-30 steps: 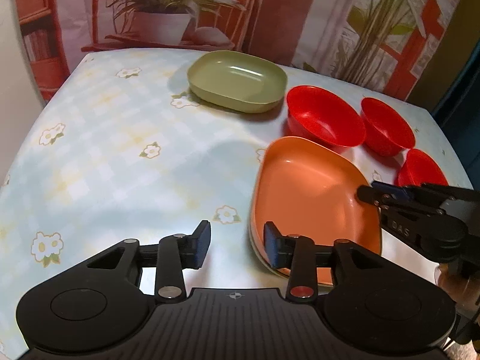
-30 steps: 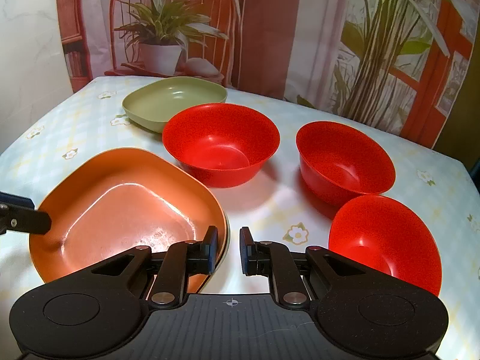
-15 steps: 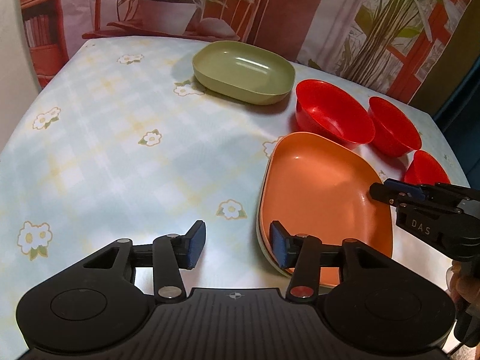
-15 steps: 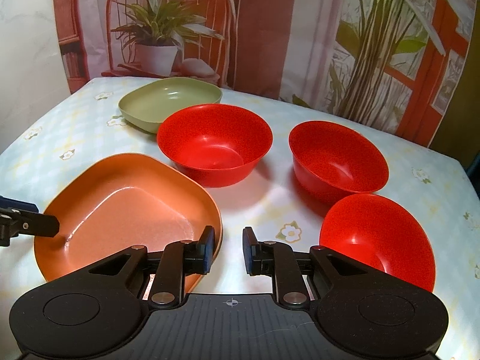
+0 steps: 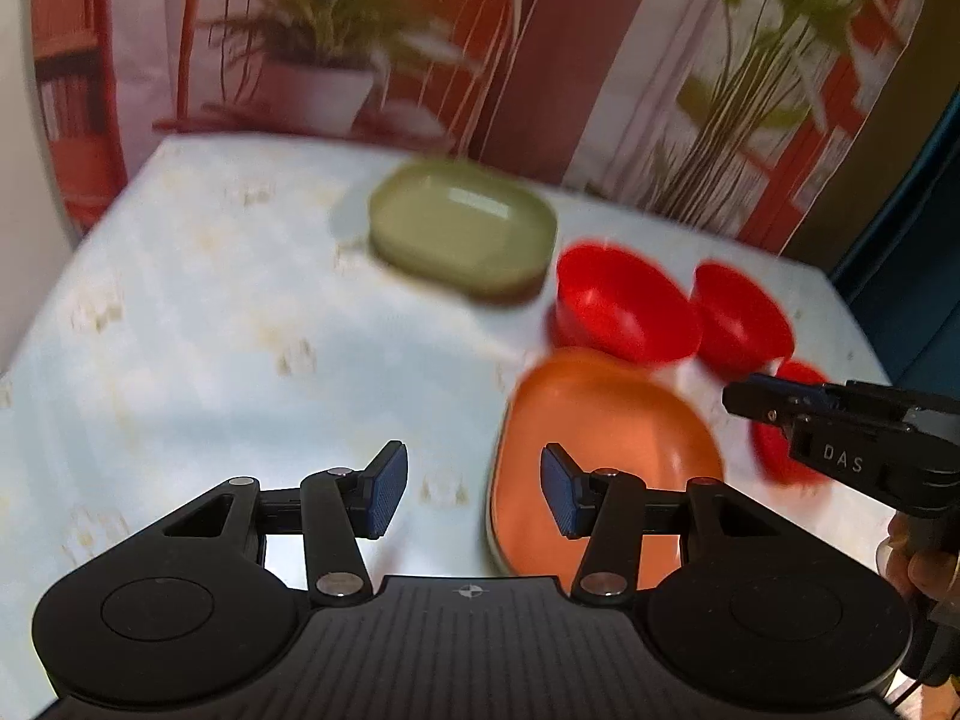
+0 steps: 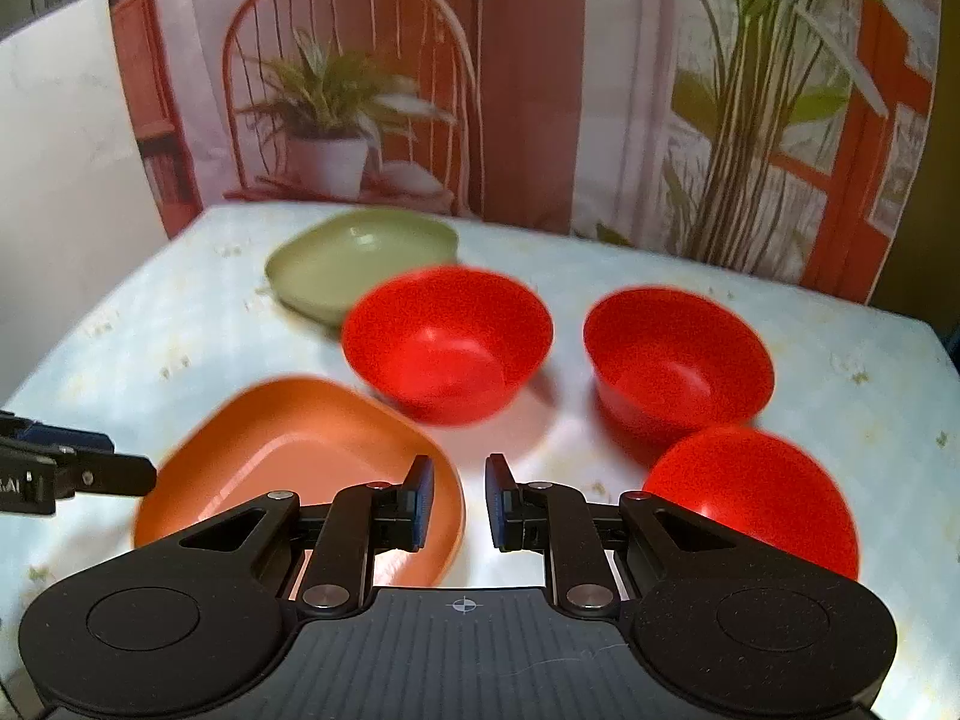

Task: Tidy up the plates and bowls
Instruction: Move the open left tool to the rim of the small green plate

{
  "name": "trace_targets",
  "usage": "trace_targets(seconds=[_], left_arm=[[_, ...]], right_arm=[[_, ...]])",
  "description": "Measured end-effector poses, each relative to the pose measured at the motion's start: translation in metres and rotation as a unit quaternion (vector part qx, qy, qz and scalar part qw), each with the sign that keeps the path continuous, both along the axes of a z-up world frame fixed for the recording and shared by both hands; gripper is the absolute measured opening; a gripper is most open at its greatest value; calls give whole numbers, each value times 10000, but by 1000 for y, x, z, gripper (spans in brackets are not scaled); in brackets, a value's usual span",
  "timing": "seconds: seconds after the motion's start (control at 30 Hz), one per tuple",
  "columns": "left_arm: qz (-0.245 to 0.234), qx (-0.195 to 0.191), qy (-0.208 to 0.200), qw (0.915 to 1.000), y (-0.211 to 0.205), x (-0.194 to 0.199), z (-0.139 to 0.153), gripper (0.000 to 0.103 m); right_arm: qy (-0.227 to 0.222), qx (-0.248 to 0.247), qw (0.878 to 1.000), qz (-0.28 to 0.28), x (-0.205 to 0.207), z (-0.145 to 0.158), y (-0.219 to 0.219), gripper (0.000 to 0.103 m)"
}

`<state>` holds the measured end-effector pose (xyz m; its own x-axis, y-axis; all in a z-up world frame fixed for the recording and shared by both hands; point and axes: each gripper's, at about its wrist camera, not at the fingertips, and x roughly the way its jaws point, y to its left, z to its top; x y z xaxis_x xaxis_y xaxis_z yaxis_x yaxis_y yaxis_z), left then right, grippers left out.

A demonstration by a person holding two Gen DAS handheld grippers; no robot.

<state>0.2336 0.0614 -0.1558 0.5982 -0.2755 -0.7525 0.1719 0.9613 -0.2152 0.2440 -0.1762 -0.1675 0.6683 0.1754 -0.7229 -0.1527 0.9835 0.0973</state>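
Landmark: the orange plate [image 6: 300,456] lies on the tabletop [image 6: 870,408], a pale cloth with small flowers, at the near edge of the group of dishes; a paler rim shows under its near edge in my left view, and I cannot tell what that is.
My left fingers: the left gripper [image 5: 474,495] hangs above the tabletop, its fingers [image 5: 384,498] standing at a middling gap with nothing between them; one blue pad is over bare cloth just left of the orange plate, the other over the plate's near left part.
My right fingers: the right gripper [image 6: 456,501] hangs over the orange plate's near right rim, its fingers [image 6: 420,501] set to a narrow gap and gripping nothing.
Green plate: the green plate [image 5: 459,234] sits beyond the orange plate, toward the far side, well apart from it.
First red bowl: the nearest red bowl [image 6: 447,342] stands just behind the orange plate, upright, and partly hides the green plate in my right view.
Second red bowl: another red bowl [image 6: 678,357] stands to the right of the first.
Third red bowl: the third red bowl [image 6: 756,498] sits right of the orange plate, nearest my right hand.
Backdrop: a printed curtain [image 6: 528,78] showing a chair and potted plants hangs behind the tabletop.
Focus: both views are blurred.
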Motion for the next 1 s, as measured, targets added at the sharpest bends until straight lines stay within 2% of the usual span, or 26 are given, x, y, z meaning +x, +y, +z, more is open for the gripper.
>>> trace_targets(seconds=[0.33,0.43,0.5,0.6,0.77,1.0], left_arm=[[185,-21,-722,9972,31,42,74,51],[362,148,-976,9945,33,59,88,48],[408,200,-1028,9937,35,75,94,41],[450,175,-1155,9921,33,98,99,41],[383,302,-1263,9908,23,134,84,41],[475,124,-582,9971,29,178,20,38]], right_arm=[[-489,213,9986,73,46,66,-17,18],[-645,186,9977,97,64,80,-19,18],[-732,137,9971,129,78,86,-17,18],[-806,165,9964,190,101,91,-13,18],[-720,175,9967,329,145,83,-2,18],[-162,342,9989,262,209,40,11,18]])
